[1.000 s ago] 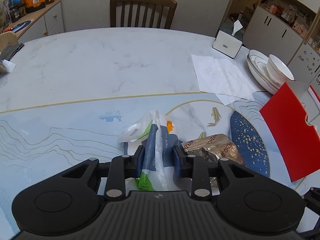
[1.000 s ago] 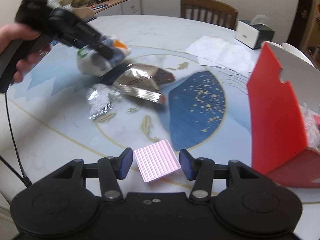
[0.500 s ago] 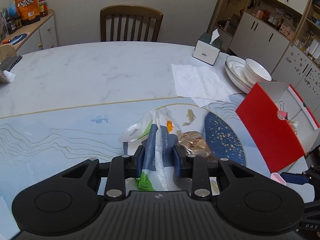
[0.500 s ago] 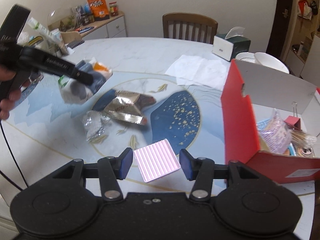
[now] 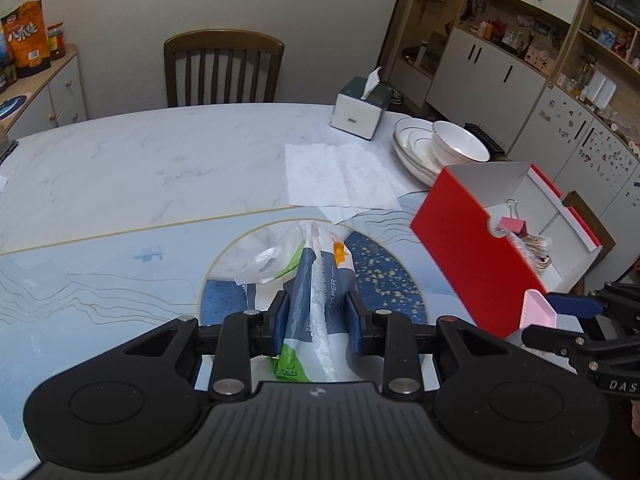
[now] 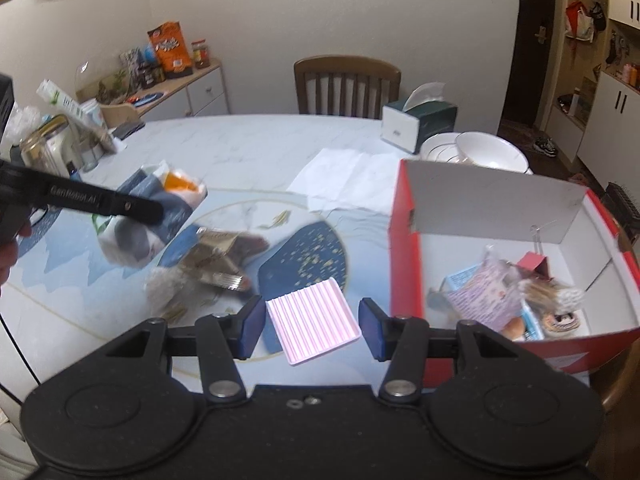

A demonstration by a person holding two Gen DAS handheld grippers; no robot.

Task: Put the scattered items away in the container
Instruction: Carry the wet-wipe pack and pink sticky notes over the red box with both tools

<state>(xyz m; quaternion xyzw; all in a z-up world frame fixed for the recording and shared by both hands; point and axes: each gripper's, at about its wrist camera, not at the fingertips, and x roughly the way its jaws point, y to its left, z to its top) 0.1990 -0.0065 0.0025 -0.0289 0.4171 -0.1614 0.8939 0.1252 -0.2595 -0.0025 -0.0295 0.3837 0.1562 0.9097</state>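
My left gripper [image 5: 318, 322] is shut on a blue, white and green tissue pack [image 5: 316, 276], held above the table; the pack also shows in the right wrist view [image 6: 156, 208]. My right gripper [image 6: 312, 324] is shut on a pink ribbed block [image 6: 312, 322], which also shows in the left wrist view [image 5: 538, 310] beside the box's near corner. The red open box [image 6: 404, 248], white inside, sits to the right and holds several small items [image 6: 516, 296]; it also shows in the left wrist view [image 5: 468, 256]. A brown snack packet [image 6: 224, 252] and a crumpled silver wrapper [image 6: 164, 284] lie on the table.
White paper sheets [image 5: 336, 176], a tissue box [image 5: 362, 110] and stacked plates with a bowl [image 5: 436, 146] sit behind the red box. A wooden chair [image 5: 224, 68] stands at the table's far side. Jars and clutter [image 6: 52, 144] are at the left edge.
Both grippers have risen and moved right toward the red box with their loads. The box's inside has come into view.
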